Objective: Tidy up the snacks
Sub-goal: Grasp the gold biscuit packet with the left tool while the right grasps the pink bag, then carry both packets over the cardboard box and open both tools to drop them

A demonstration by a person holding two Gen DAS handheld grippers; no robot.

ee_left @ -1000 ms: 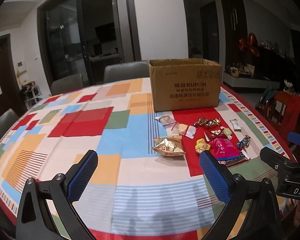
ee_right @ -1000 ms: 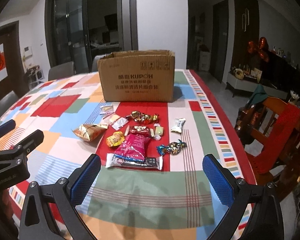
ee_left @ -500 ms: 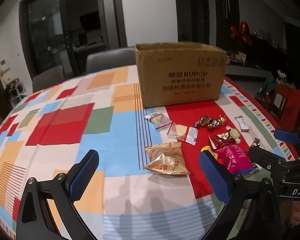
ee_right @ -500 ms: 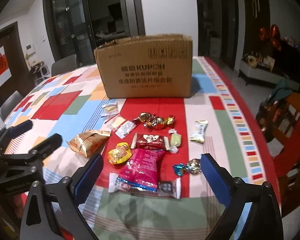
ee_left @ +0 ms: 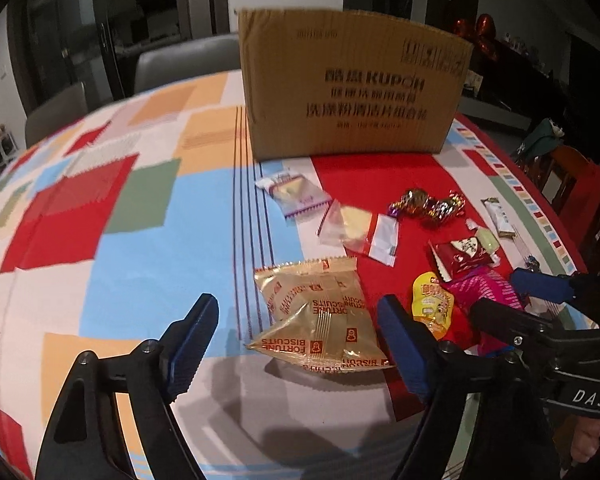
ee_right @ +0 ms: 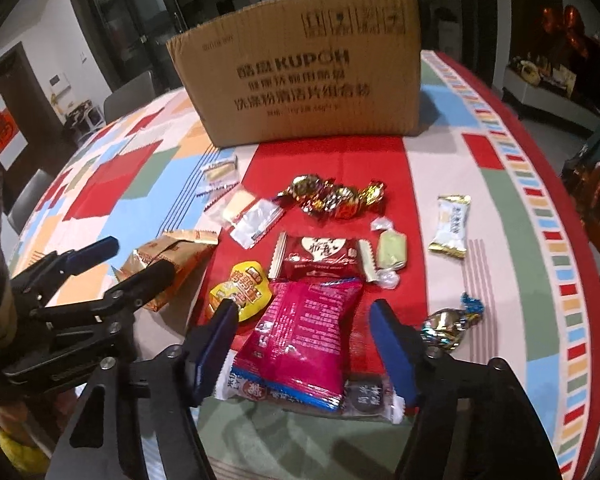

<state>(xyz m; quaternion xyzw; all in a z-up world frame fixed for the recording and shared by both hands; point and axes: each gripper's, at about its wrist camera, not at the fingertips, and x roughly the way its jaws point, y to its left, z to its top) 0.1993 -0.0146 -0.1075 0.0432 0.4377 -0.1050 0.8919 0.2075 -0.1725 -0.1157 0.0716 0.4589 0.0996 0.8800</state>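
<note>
A brown cardboard box (ee_left: 352, 92) (ee_right: 300, 80) stands at the back of the checked tablecloth, with loose snacks in front of it. My left gripper (ee_left: 296, 344) is low over a gold fortune-biscuit packet (ee_left: 320, 316). Its jaws are closing with the packet between them, pads apart from it. My right gripper (ee_right: 304, 346) straddles a pink packet (ee_right: 304, 336) that lies on a long white packet (ee_right: 364, 400). Those jaws are closing too, and the pads are clear of the pink packet.
Around the pink packet lie a yellow pouch (ee_right: 240, 292), a red packet (ee_right: 320, 256), gold-foil candies (ee_right: 332, 196), a green candy (ee_right: 392, 252), a white bar (ee_right: 452, 220) and a blue-silver candy (ee_right: 448, 324). Grey chairs (ee_left: 180, 60) stand behind the table; a wooden chair (ee_left: 580, 188) is right.
Both grippers have moved forward and down toward the snacks and tilted lower. Both pairs of jaws have narrowed, the left around the gold packet, the right around the pink one.
</note>
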